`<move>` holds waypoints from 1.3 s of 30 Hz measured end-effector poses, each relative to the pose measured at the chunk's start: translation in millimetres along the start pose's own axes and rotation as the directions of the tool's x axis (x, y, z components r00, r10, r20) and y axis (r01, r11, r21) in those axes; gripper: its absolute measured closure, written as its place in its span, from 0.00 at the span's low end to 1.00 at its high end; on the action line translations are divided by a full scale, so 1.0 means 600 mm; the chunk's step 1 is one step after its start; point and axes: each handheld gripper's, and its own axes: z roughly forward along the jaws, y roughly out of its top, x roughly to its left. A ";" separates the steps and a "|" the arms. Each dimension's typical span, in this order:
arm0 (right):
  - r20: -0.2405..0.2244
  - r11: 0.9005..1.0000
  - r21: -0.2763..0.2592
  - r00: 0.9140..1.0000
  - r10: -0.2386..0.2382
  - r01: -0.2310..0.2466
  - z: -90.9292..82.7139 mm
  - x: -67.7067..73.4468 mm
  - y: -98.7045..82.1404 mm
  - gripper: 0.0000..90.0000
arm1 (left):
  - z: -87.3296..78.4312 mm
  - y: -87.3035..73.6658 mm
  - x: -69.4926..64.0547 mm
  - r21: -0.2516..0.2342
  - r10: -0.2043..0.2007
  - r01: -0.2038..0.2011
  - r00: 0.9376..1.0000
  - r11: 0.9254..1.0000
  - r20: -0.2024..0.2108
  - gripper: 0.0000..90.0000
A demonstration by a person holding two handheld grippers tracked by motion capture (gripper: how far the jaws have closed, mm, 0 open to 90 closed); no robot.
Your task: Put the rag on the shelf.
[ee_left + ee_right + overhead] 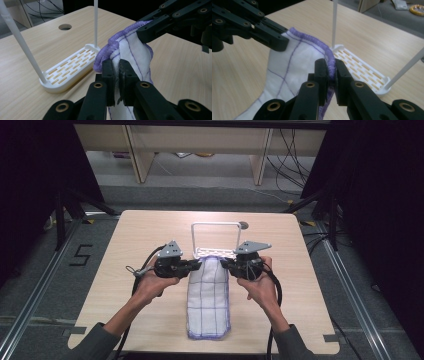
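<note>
Both tools, left tool (196, 265) and right tool (226, 264), pinch the towel's (208, 305) far corners, lifting it; next, I judge, drape it over the white rack (215, 226).

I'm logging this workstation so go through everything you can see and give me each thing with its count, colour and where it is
White cloth with purple grid lines and purple stitched edge: one, lying lengthwise at the table's middle, far end lifted by both grippers.
White plastic rack with slotted base and thin hoop rail: one, just beyond the cloth's far end.
Light wooden table: one, with a round hole near its far edge.
Pale wooden furniture legs: on the floor beyond the table.
Black cables: several, on the floor at far right.
Left gripper: black, shut on the cloth's far left corner.
Right gripper: black, shut on the cloth's far right corner.
</note>
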 end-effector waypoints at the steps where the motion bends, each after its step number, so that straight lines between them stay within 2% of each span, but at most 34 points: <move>1: -0.005 1.000 -0.020 1.000 -0.011 0.011 -0.001 0.003 0.003 0.92 | -0.002 0.003 -0.002 -0.012 0.001 -0.001 1.000 1.000 0.015 0.93; 3: -0.012 1.000 -0.019 1.000 -0.006 0.006 -0.011 0.013 0.012 0.92 | -0.011 0.014 -0.008 -0.023 0.014 -0.014 1.000 1.000 0.018 0.93; 4: -0.020 0.999 -0.035 0.999 -0.035 0.034 -0.016 0.015 0.018 0.92 | -0.015 0.019 -0.010 -0.032 0.015 -0.014 1.000 0.999 0.023 0.93; 6: -0.017 0.999 -0.042 1.000 -0.025 0.024 -0.026 0.020 0.025 0.92 | -0.022 0.029 -0.012 -0.045 0.021 -0.020 0.999 0.999 0.027 0.93; 7: -0.020 0.998 -0.052 0.999 -0.029 0.028 -0.031 0.022 0.030 0.92 | -0.025 0.032 -0.012 -0.048 0.020 -0.018 0.999 0.999 0.032 0.93; 8: -0.018 0.998 -0.063 1.000 -0.025 0.024 -0.034 0.024 0.032 0.92 | -0.027 0.037 -0.011 -0.057 0.003 -0.001 0.999 0.998 0.042 0.93; 9: -0.018 0.997 -0.067 1.000 -0.023 0.022 -0.039 0.028 0.037 0.93 | -0.029 0.043 -0.009 -0.055 0.007 -0.005 0.999 0.998 0.041 0.93; 11: -0.023 0.996 -0.083 0.999 -0.034 0.032 -0.045 0.027 0.043 0.93 | -0.036 0.054 -0.007 -0.052 0.011 -0.009 1.000 0.999 0.027 0.93; 13: -0.024 0.995 -0.099 0.999 -0.031 0.028 -0.053 0.028 0.051 0.93 | -0.042 0.070 -0.005 -0.060 0.003 -0.001 0.999 0.998 0.033 0.93; 15: -0.022 0.992 -0.116 0.998 -0.057 0.054 -0.061 0.026 0.065 0.93 | -0.049 0.084 -0.006 -0.060 0.021 -0.019 0.999 0.998 0.027 0.93; 16: -0.016 0.991 -0.124 0.999 -0.044 0.042 -0.066 0.027 0.071 0.93 | -0.051 0.092 -0.007 -0.065 0.026 -0.024 0.999 0.998 0.024 0.93; 17: -0.015 0.990 -0.130 0.998 -0.061 0.059 -0.069 0.025 0.078 0.93 | -0.053 0.099 -0.007 -0.066 0.023 -0.021 0.999 0.998 0.030 0.93; 18: -0.017 0.990 -0.134 0.999 -0.051 0.048 -0.073 0.025 0.085 0.93 | -0.055 0.104 -0.007 -0.066 0.023 -0.021 0.999 0.998 0.027 0.93; 20: -0.007 0.988 -0.140 0.997 -0.072 0.071 -0.078 0.020 0.097 0.93 | -0.058 0.118 -0.005 -0.065 0.031 -0.030 1.000 0.997 0.006 0.93; 23: 0.003 0.987 -0.153 0.999 -0.043 0.043 -0.084 0.012 0.114 0.93 | -0.058 0.137 0.002 -0.071 0.025 -0.026 1.000 0.997 -0.010 0.93; 25: -0.008 0.987 -0.158 0.999 -0.032 0.030 -0.085 0.005 0.122 0.93 | -0.058 0.148 0.009 -0.067 0.028 -0.030 0.999 0.997 -0.024 0.93; 27: 0.009 0.986 -0.160 0.999 -0.043 0.044 -0.086 -0.001 0.127 0.93 | -0.058 0.153 0.011 -0.067 0.027 -0.029 0.999 0.997 -0.028 0.93; 30: 0.021 0.985 -0.172 0.999 -0.025 0.028 -0.087 -0.017 0.141 0.93 | -0.055 0.170 0.021 -0.069 0.020 -0.022 0.999 0.997 -0.039 0.93; 34: 0.042 0.986 -0.165 0.999 -0.026 0.033 -0.090 -0.030 0.158 0.93 | -0.052 0.187 0.031 -0.077 0.026 -0.030 0.998 0.997 -0.051 0.93; 35: 0.030 0.984 -0.174 0.999 -0.028 0.032 -0.088 -0.033 0.162 0.93 | -0.051 0.191 0.033 -0.077 0.027 -0.031 0.998 0.997 -0.058 0.93; 39: 0.041 0.983 -0.182 0.999 -0.024 0.031 -0.089 -0.040 0.175 0.93 | -0.049 0.203 0.040 -0.087 0.024 -0.030 0.997 0.996 -0.070 0.92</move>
